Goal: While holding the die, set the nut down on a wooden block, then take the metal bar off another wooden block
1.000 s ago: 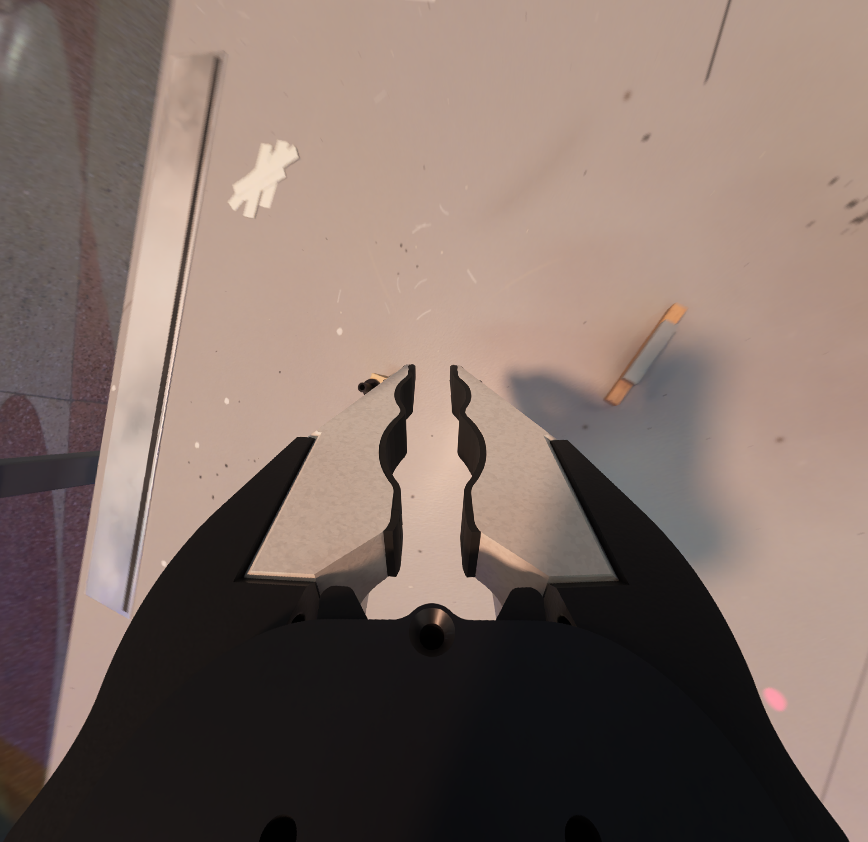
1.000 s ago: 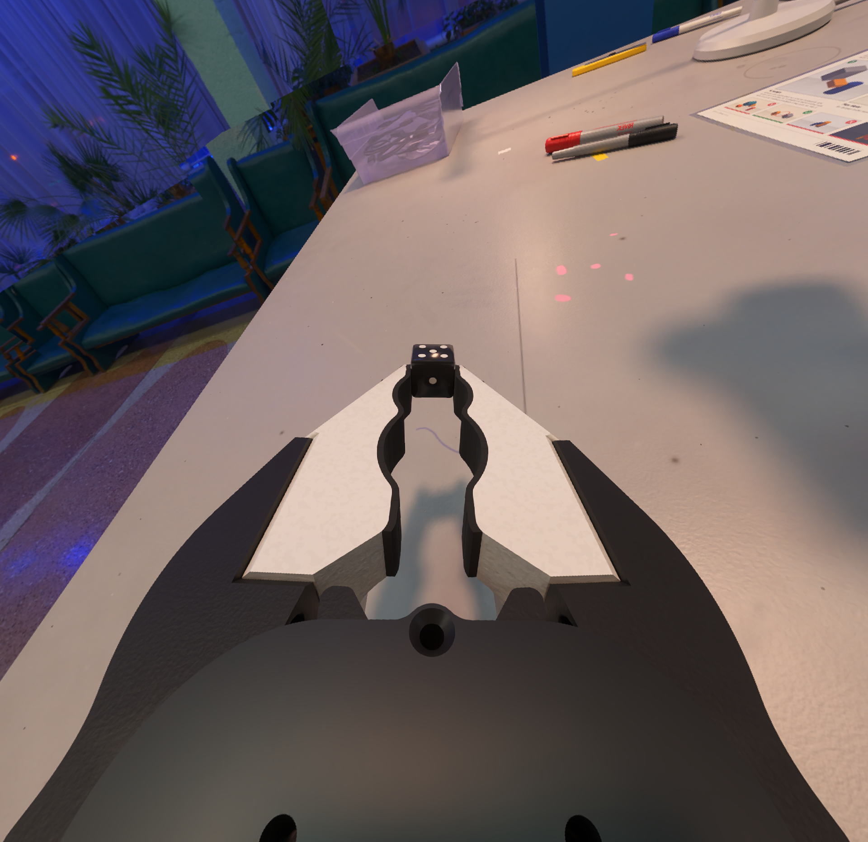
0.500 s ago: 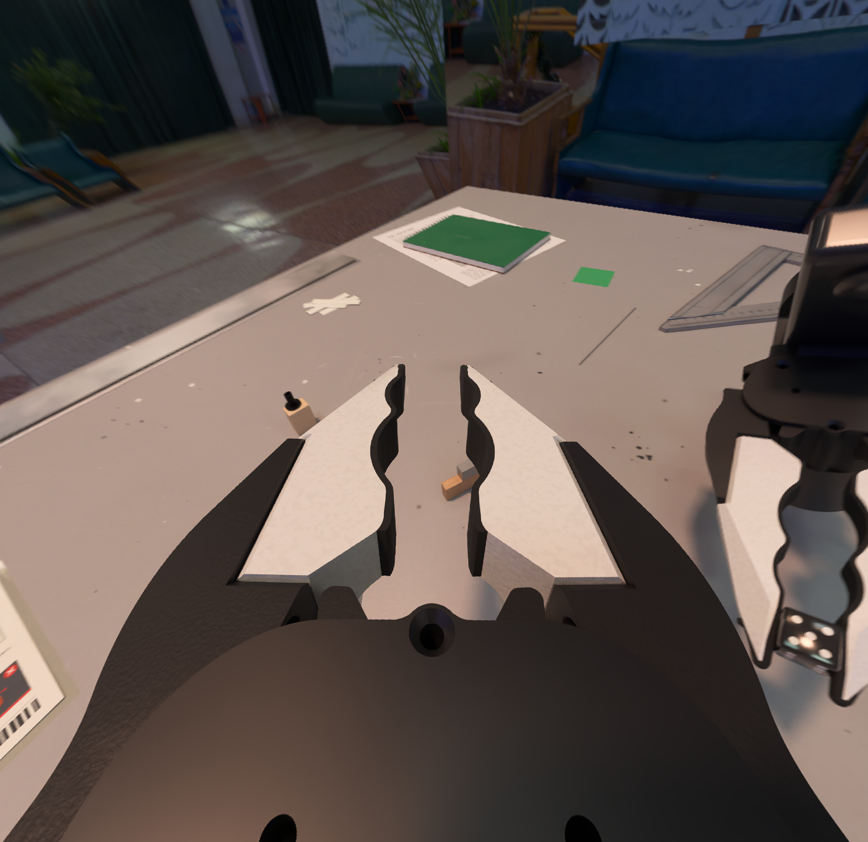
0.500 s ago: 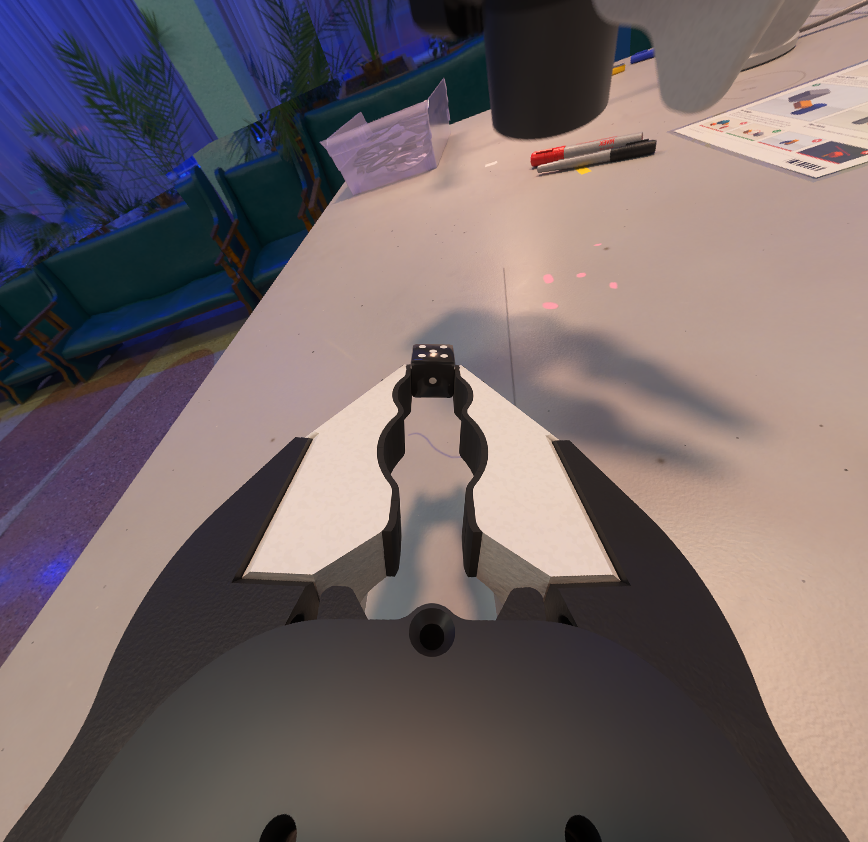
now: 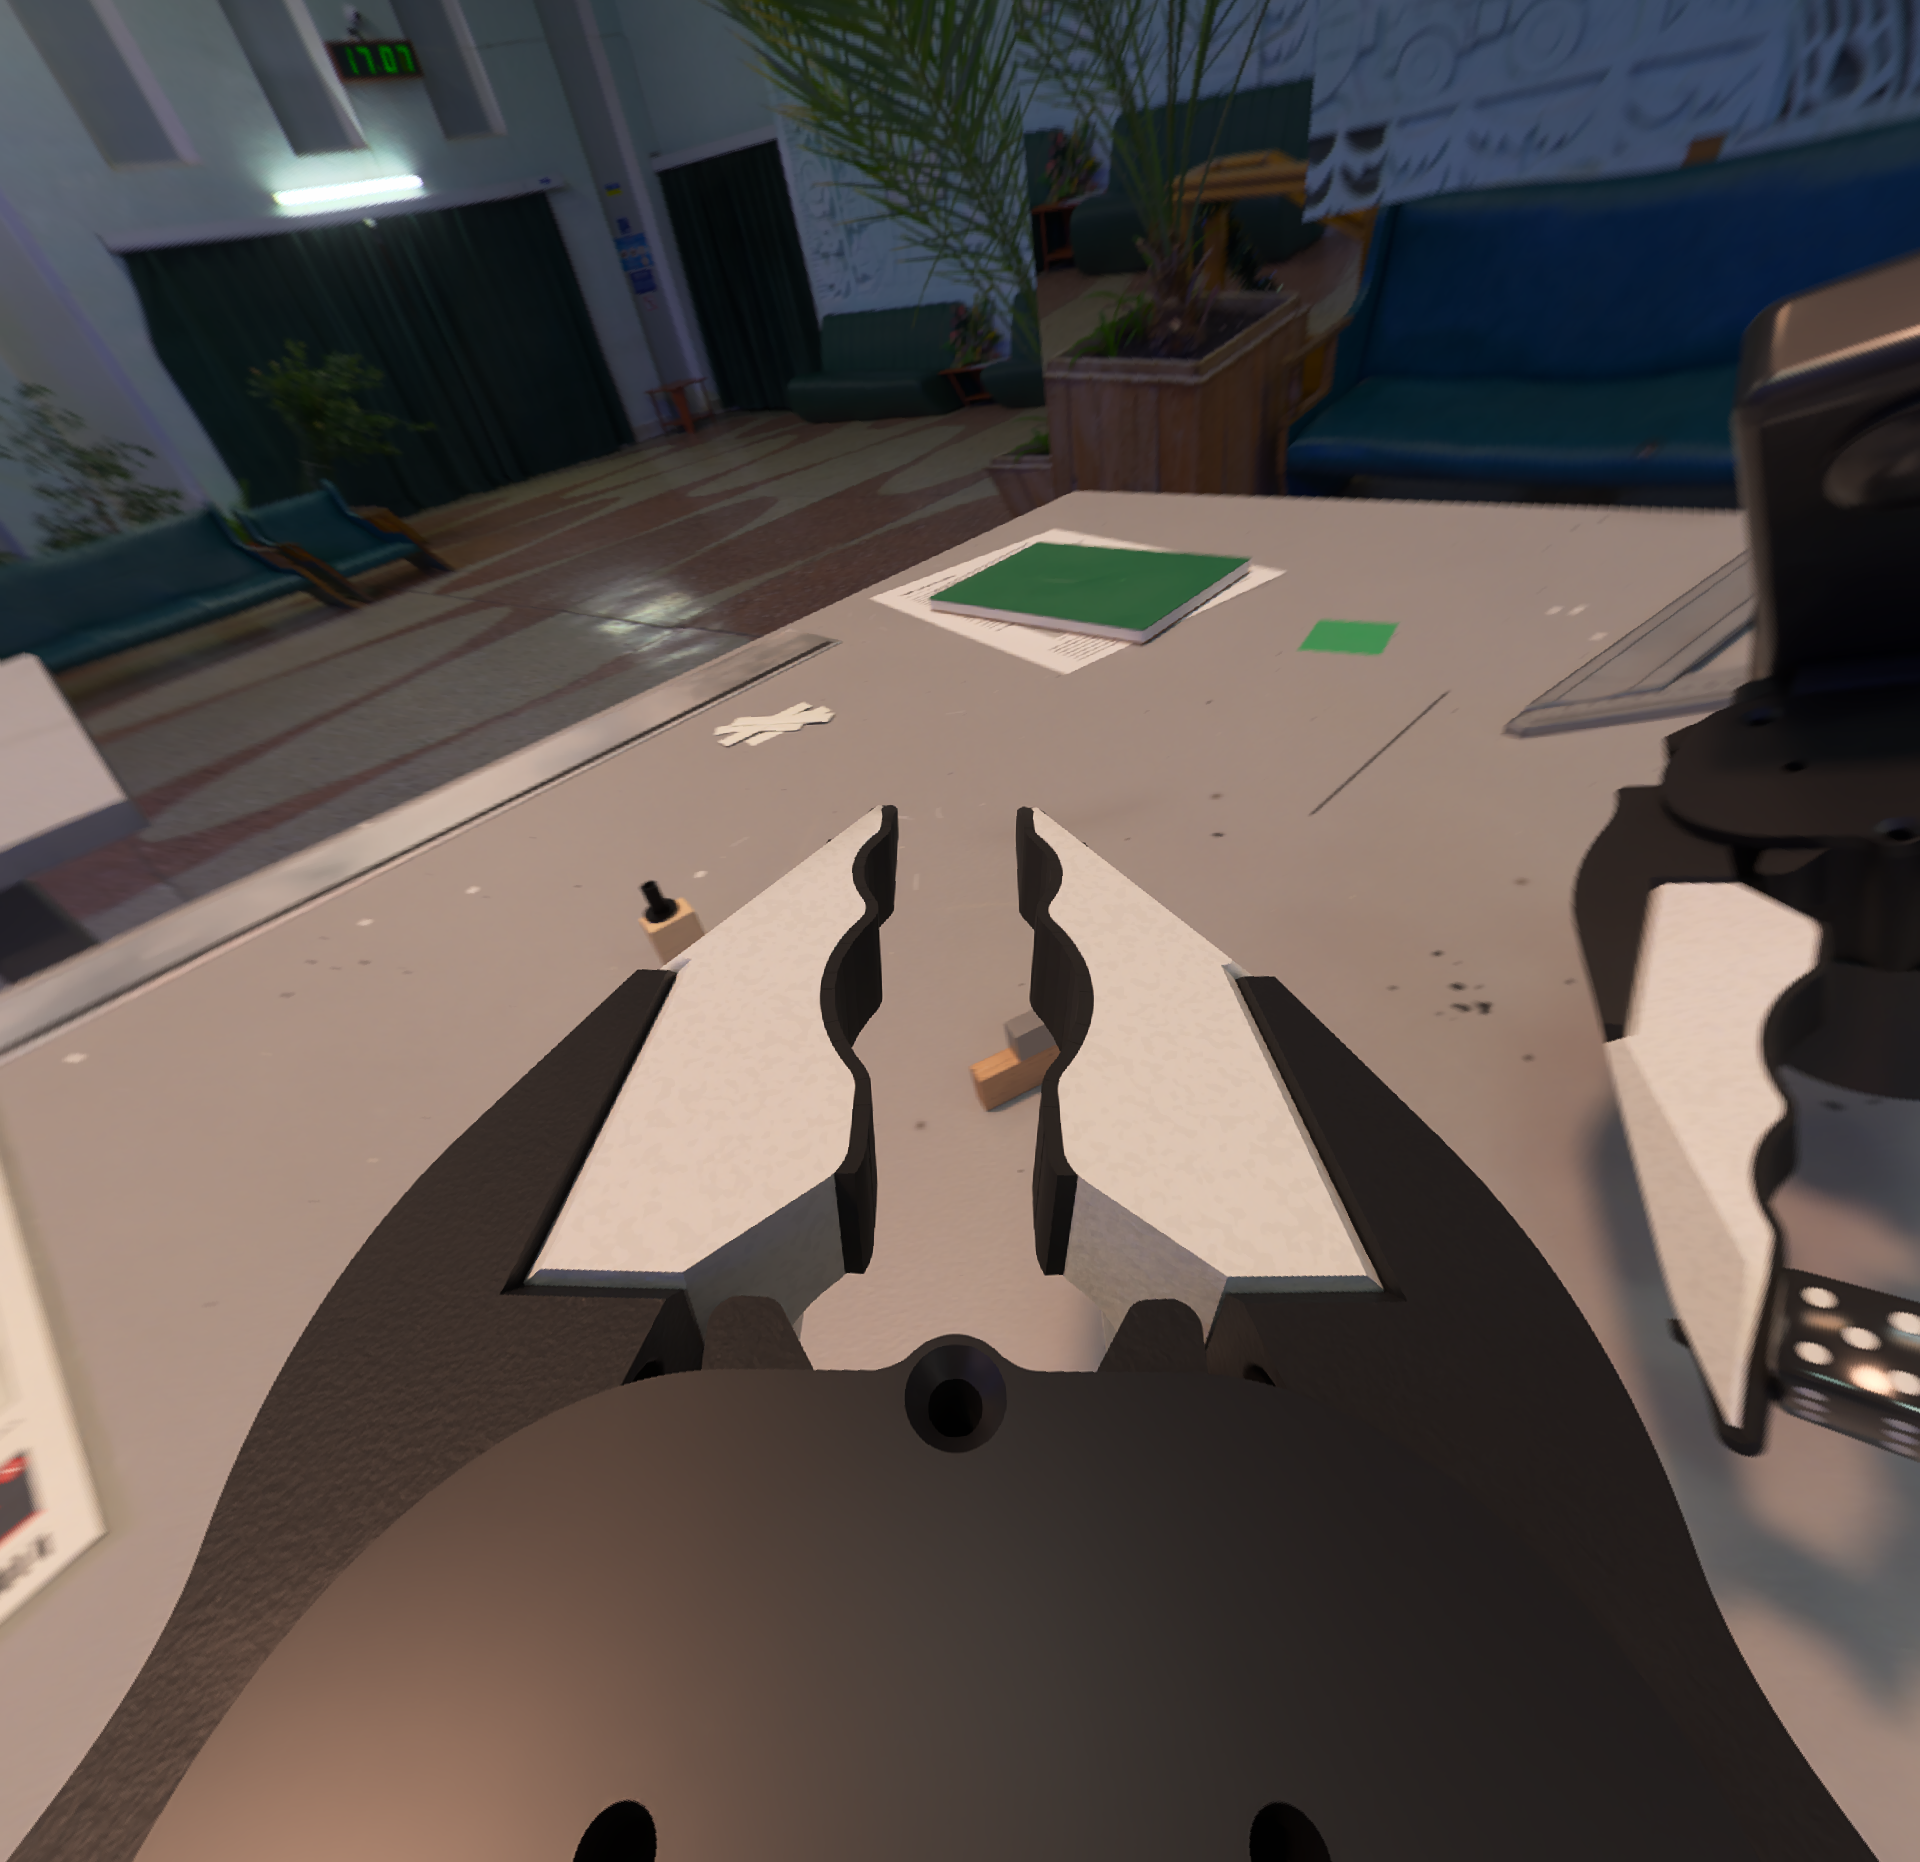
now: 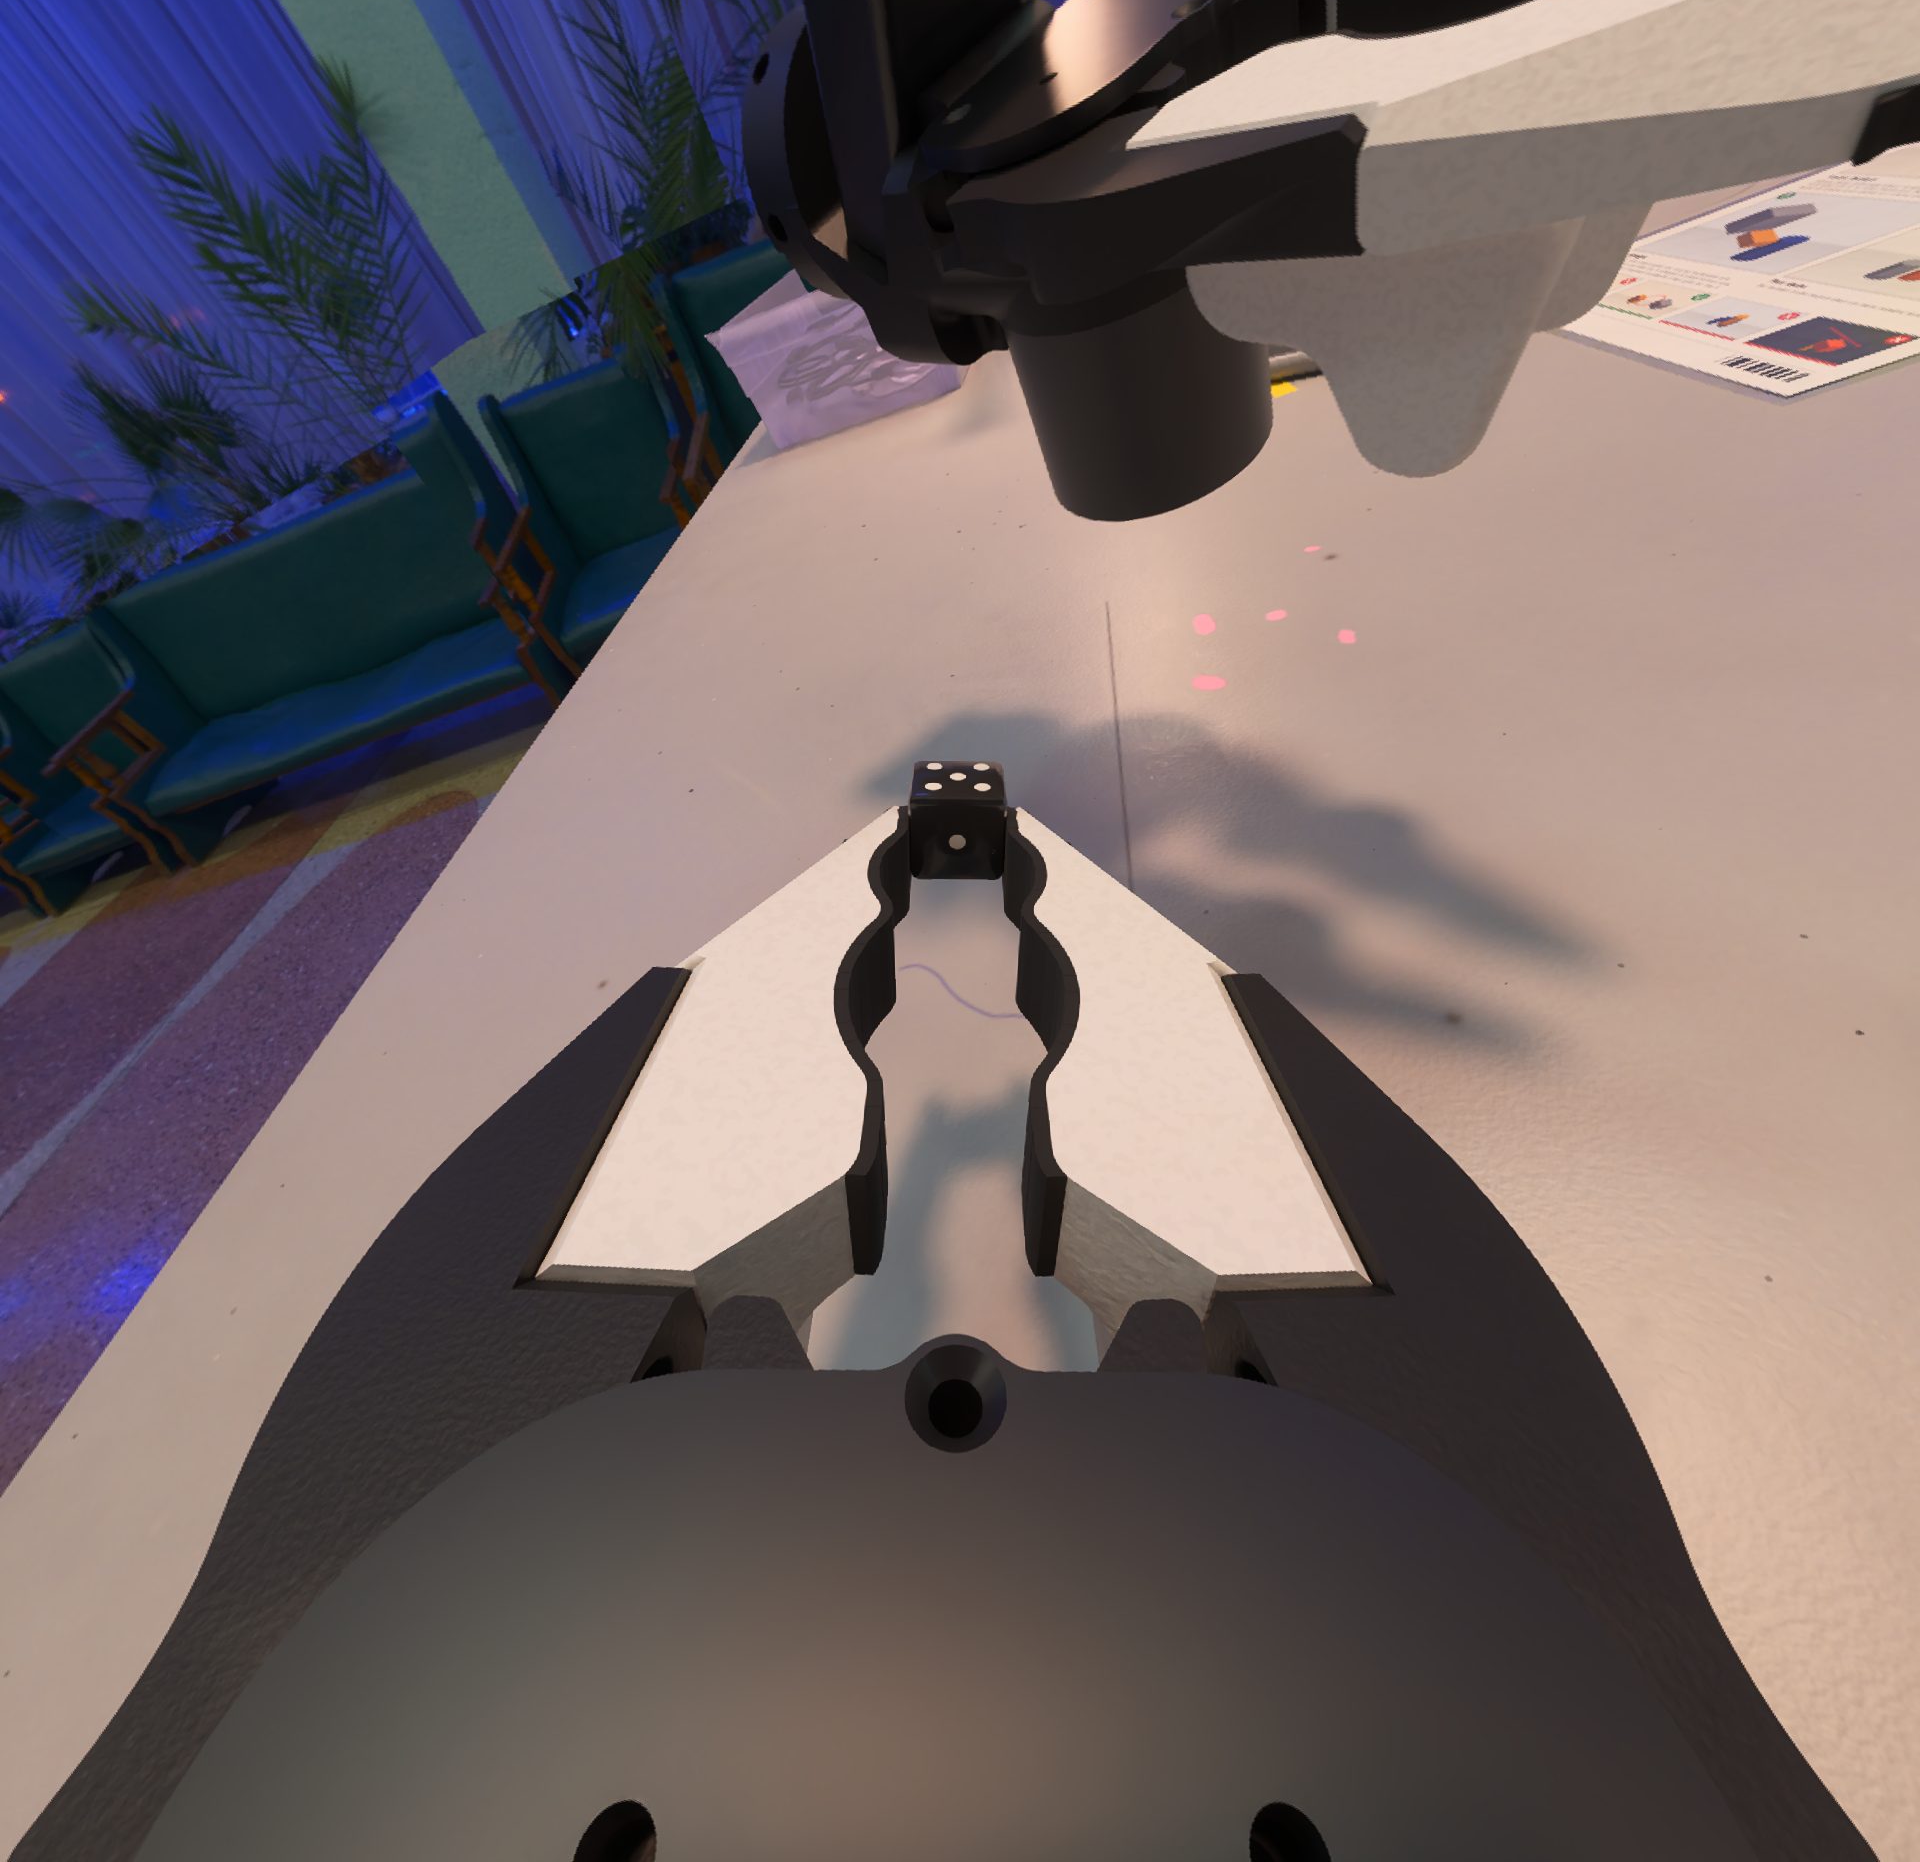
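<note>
In the left wrist view my left gripper (image 5: pixel 956 823) is open and empty above the table. A small wooden block (image 5: pixel 670 931) with a black nut (image 5: pixel 652 894) on top stands left of its fingers. Another wooden block (image 5: pixel 1003 1077) lies flat between the fingers, farther off, with a grey metal bar (image 5: pixel 1027 1033) on it. My right gripper (image 6: pixel 956 838) is shut on a black die (image 6: pixel 956 820) with white dots, just above the table. The die also shows at the right edge of the left wrist view (image 5: pixel 1855 1365). The left gripper's body (image 6: pixel 1039 150) hangs above in the right wrist view.
A green notebook (image 5: pixel 1091 586) on paper, a green square (image 5: pixel 1348 636), a set square (image 5: pixel 1652 669), a white tape cross (image 5: pixel 774 723) and a metal ruler (image 5: pixel 416 825) along the left edge lie beyond. A printed sheet (image 6: pixel 1766 295) lies far right.
The left wrist view swung from looking down at the table to looking forward across it, and the jaws opened slightly. The left gripper came into the right wrist view. The die stays held.
</note>
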